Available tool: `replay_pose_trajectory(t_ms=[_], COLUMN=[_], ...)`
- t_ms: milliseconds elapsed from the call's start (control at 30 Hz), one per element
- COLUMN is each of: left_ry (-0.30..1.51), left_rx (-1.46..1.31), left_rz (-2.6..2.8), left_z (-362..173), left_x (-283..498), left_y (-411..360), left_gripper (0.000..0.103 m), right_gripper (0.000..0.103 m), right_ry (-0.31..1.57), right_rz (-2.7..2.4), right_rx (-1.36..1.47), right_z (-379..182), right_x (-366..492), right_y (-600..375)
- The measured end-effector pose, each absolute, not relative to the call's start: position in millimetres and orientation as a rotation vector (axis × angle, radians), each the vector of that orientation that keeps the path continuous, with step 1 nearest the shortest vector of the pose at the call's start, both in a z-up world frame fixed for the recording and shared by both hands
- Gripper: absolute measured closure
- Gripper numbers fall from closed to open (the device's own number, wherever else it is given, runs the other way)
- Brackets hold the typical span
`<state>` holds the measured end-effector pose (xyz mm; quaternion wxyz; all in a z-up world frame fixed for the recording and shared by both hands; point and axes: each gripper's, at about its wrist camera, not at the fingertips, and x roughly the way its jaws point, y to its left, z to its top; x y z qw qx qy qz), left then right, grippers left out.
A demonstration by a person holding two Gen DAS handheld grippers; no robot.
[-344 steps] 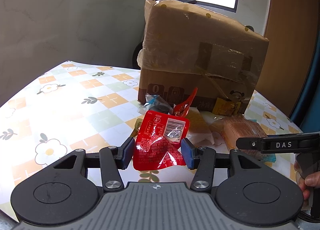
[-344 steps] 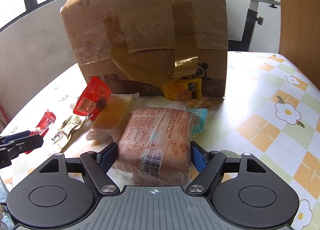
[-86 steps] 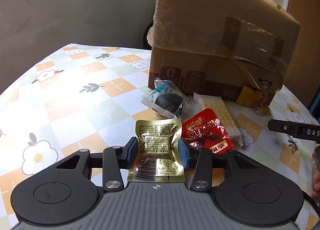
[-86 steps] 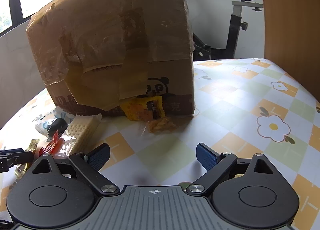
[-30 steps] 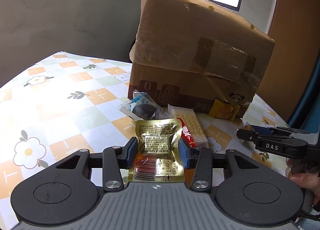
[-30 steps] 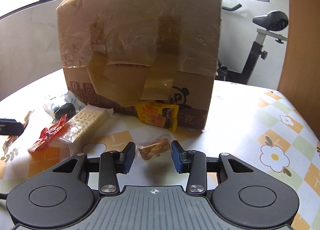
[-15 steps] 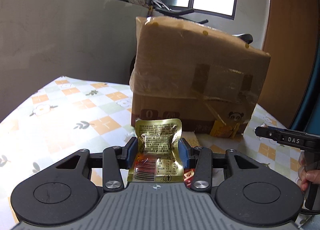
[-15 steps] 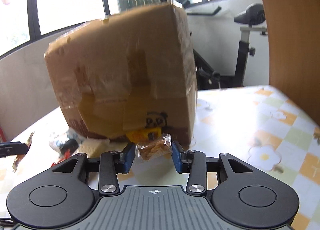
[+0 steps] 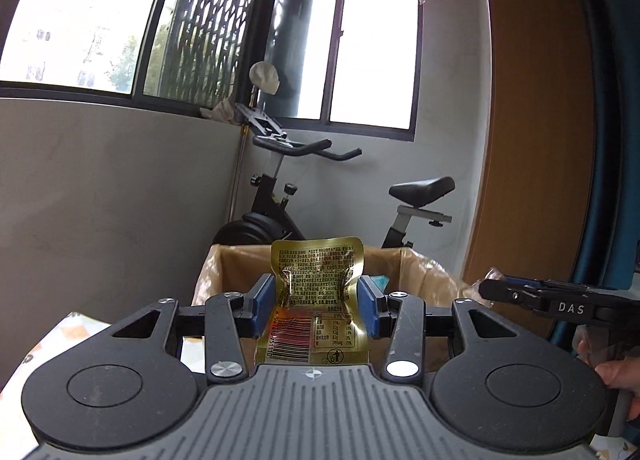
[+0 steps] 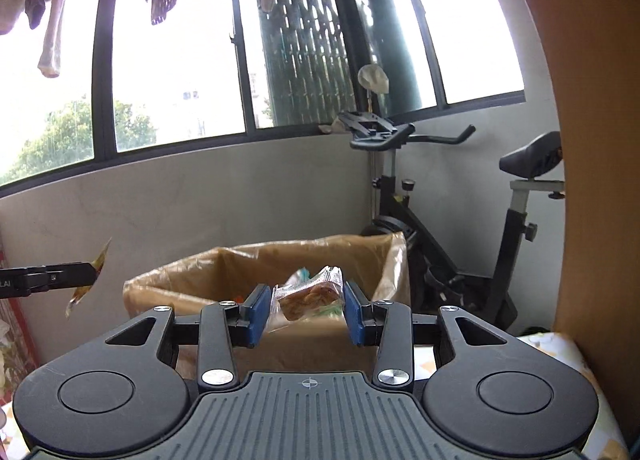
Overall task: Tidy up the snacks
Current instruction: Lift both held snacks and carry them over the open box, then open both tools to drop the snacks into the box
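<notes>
A gold packet (image 9: 318, 292) was clamped upright between the pads of the left gripper (image 9: 317, 306), in front of the open box (image 9: 420, 272). A clear snack bag (image 10: 308, 294) was pinched in the right gripper (image 10: 306, 310), held level with the box rim. An exercise bike (image 10: 460, 220) stood behind the box.

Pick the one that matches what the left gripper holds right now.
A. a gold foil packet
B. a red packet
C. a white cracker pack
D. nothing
A: in the left wrist view, the left gripper pinches a gold foil packet with a barcode between its blue pads, raised above the open cardboard box.
</notes>
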<state>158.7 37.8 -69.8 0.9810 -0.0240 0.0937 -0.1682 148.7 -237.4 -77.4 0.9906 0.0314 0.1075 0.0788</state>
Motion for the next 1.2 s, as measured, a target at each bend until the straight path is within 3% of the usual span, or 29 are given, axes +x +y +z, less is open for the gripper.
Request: replay_pose_trajectory(t_ms=[367,467,600,667,733,1200], left_ry=[0.3,0.346,0.384,0.383,0.354,0.306], left_rx=[-0.004,0.002,0.006,-0.014,-0.027,-0.05], left_rz=[-0.28,-0.256,-0.245,-0.257,-0.282,-0.274], left_z=[-63,-71,-76,-78,-80,-79], left_x=[265,279,281,276,266,210], left_y=[3,7,17,26,33,58], left_gripper=[0.056,0.051,0.043,0.029,0.023,0.022], right_gripper=[0.066,0.065,0.054,0.048,0.041,0.041], right_ry=[0.44,0.488,0.504,0.484,0.461,0.362], right_rz=[0.071,0.046,0.05,0.058,0.058,0.058], right_rx=[0.012,-0.037,-0.061,-0.067,-0.073,-0.035], right_z=[-82,-92,-95,-94,-93,-93], right_x=[255,262,259,252,244,184], right_y=[-221,-213,-205,-204,-204,-206])
